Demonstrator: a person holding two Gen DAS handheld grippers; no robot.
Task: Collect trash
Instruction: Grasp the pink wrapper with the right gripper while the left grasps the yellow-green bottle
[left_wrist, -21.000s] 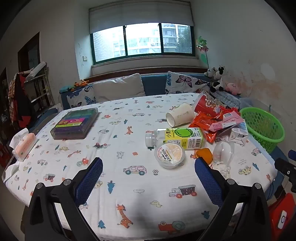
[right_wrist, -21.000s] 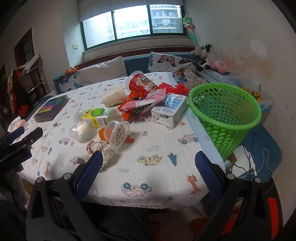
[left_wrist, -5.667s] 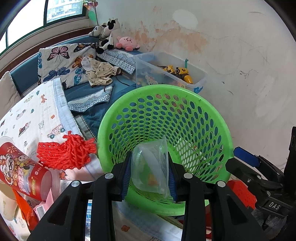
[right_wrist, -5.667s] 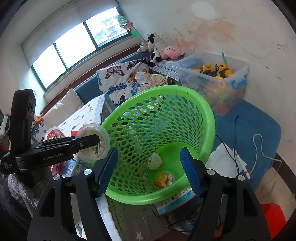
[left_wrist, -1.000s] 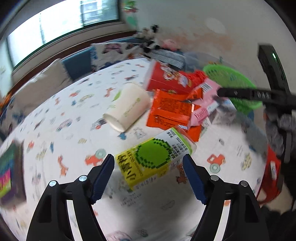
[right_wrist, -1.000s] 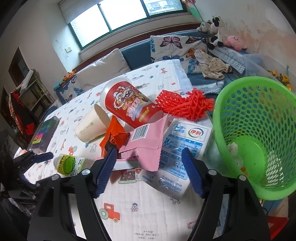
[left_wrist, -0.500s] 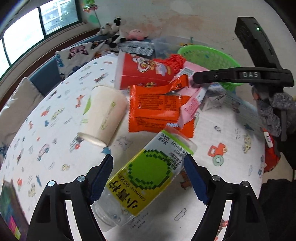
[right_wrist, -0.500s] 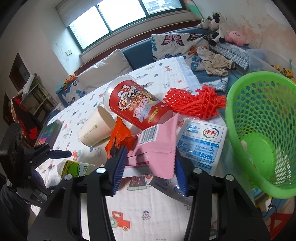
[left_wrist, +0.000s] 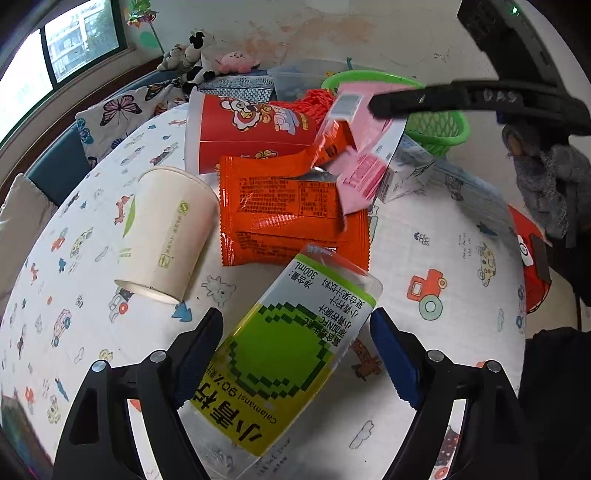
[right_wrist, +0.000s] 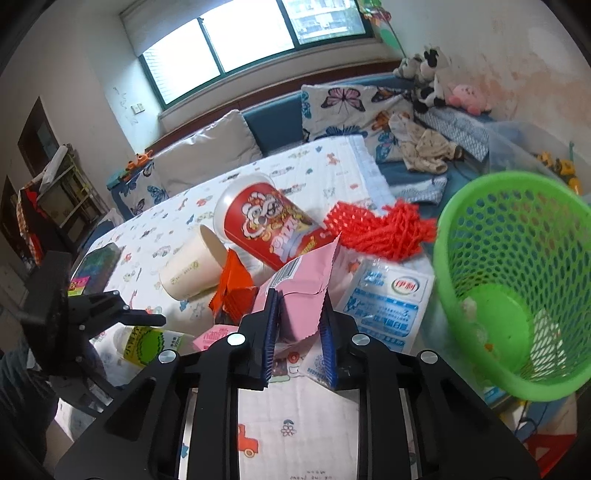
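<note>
I had the right gripper (right_wrist: 297, 334) clamped on the pink wrapper (right_wrist: 301, 284); its jaws had just been closing, w/ the wrapper's lower edge between the pads and its barcode end standing up above them. The wrapper sat at the near edge of the trash pile on the table (right_wrist: 295, 424), beside the milk carton (right_wrist: 384, 306) and just short of the green basket (right_wrist: 513, 295). In my judgement, doing this step well called for a straight lift before any swing toward the basket, since the orange packet (right_wrist: 232, 284) touched the wrapper and could drag along. The left gripper (left_wrist: 295, 354) was spread wide, pads either side of the juice bottle (left_wrist: 284, 350) w/o pressing on it. The bottle lay flat on the cloth, long axis approx. in line w/ the fingers, base end pointing away toward the orange packets, the other end near the cam. The cap was not clearly visible. To grip well I judged the pads should meet the label mid-body, square across the axis, so the round wall would not squirt out.
</note>
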